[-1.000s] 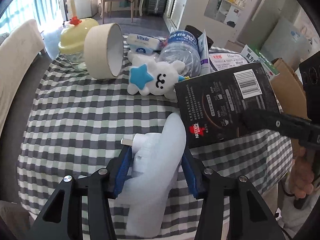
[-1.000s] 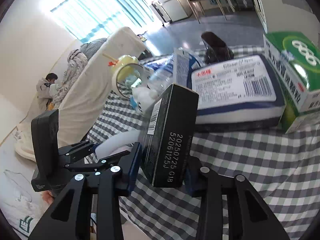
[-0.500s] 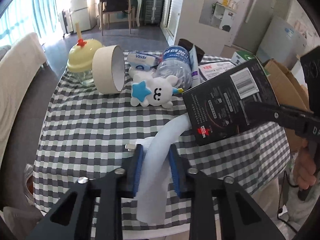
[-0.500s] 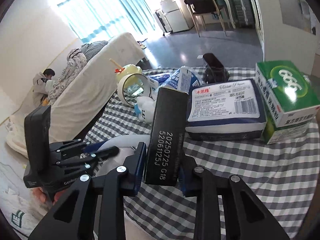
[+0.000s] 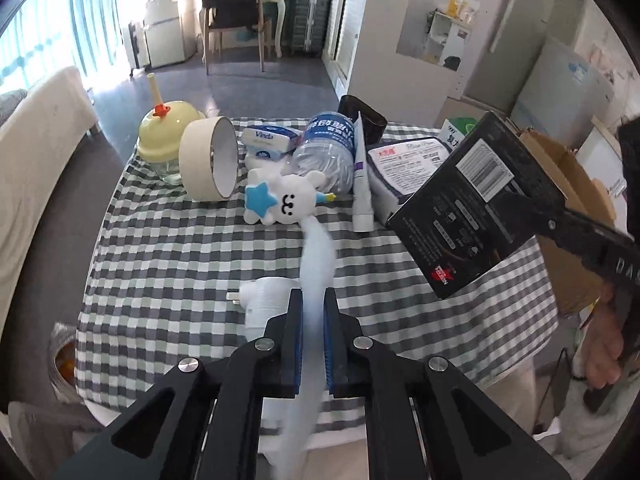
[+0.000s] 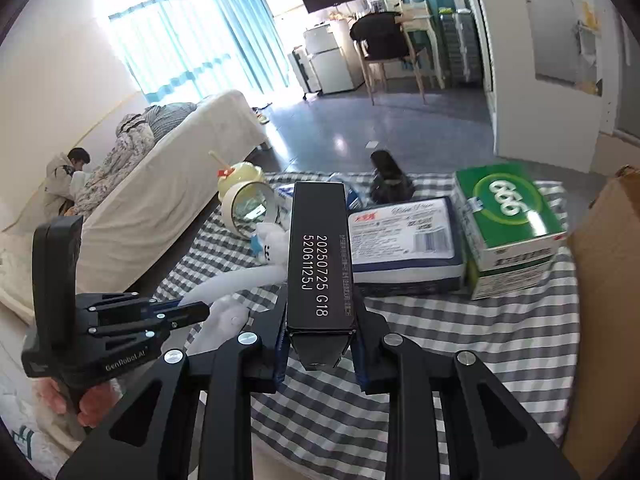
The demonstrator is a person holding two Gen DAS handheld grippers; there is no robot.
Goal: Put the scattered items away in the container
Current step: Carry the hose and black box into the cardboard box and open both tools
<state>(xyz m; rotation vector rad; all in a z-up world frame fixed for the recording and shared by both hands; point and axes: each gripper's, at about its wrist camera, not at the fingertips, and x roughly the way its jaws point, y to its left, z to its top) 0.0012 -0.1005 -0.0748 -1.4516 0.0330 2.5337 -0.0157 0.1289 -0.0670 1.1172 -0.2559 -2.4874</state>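
Pinching a soft white plush [image 5: 318, 256] in my left gripper [image 5: 313, 320], I feel it as light and limp: the jaws are squeezed nearly together on a narrow waist of it, one end trails toward twelve o'clock over the checked bench [image 5: 168, 264], and the other droops below the jaws, so I judge it will swing and sag rather than slip. A white plug adapter [image 5: 262, 300] sits just beside the left finger at nine o'clock; whether it is joined to the plush I cannot tell. My right gripper [image 6: 320, 340] is clamped on the narrow sides of a black coffee box [image 6: 320, 256], held clear of the bench; it looks like stiff, smooth, light card, so a grip low on the flat faces seems sound, though too hard a squeeze could dent it. The container I take to be the brown cardboard box [image 5: 576, 184] at three o'clock off the bench edge; its inside is hidden from both views. Still scattered toward twelve o'clock are a star plush [image 5: 286, 200], tape roll [image 5: 208, 160], lying water bottle [image 5: 328, 152], tube [image 5: 362, 184], tissue pack [image 6: 404, 240], green carton [image 6: 512, 224] and lidded jar [image 5: 168, 144].
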